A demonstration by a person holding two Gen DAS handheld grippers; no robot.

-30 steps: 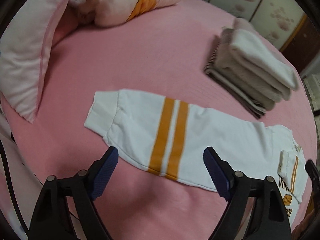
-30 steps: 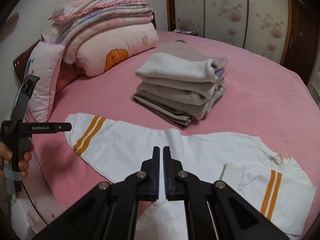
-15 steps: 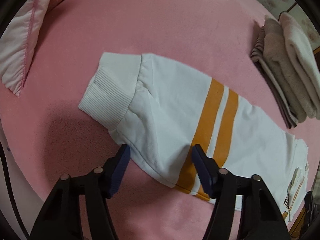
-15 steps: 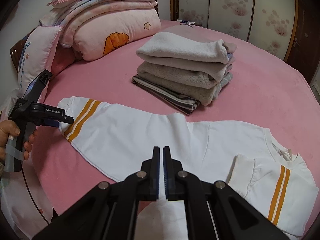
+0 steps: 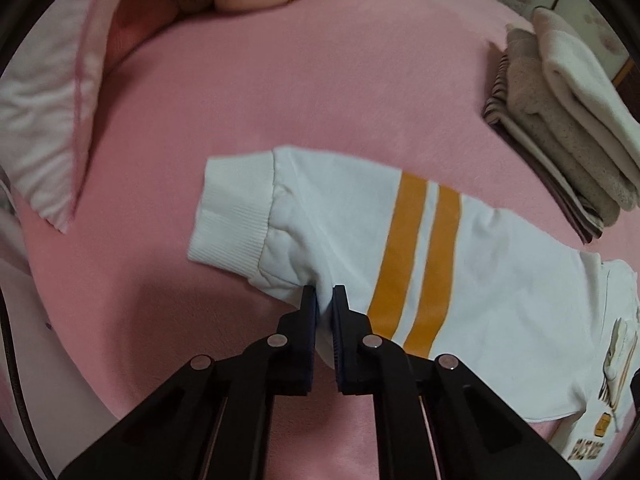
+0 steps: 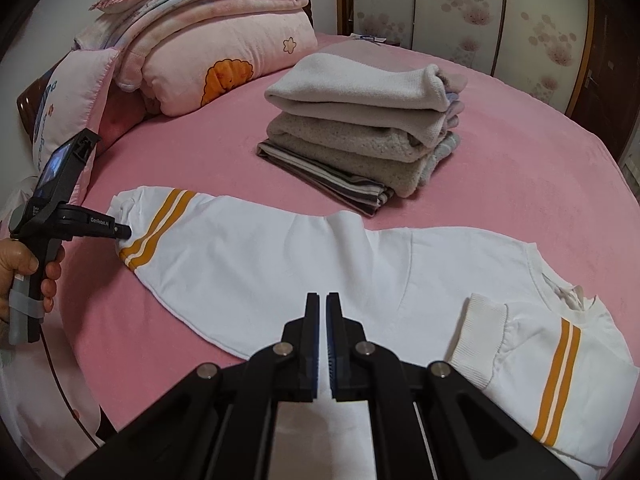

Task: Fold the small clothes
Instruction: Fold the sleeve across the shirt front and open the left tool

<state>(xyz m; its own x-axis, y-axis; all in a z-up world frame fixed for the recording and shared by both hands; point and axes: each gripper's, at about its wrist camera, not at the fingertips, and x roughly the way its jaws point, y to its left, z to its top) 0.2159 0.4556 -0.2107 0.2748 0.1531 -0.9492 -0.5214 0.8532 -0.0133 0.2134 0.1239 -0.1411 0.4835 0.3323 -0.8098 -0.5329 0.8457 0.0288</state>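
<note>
The left gripper [image 5: 324, 294] has just been closing, and its jaws now pinch the near edge of the sleeve [image 5: 360, 236] between cuff and orange stripes. The right gripper [image 6: 323, 300] is shut on the lower edge of the white sweatshirt [image 6: 280, 256], which lies spread across the pink bed [image 6: 500, 168]. The right wrist view shows a hand [image 6: 18, 264] gripping the left tool's handle; white lettering on its arm is too small to read reliably. Dark print on the sweatshirt front is only seen in the left wrist view and is illegible. A stack of folded clothes [image 6: 368, 132] sits beyond the sweatshirt, apart from it. Pillows [image 6: 208, 52] lie at the far left. Bare bed is open beyond the sleeve.
</note>
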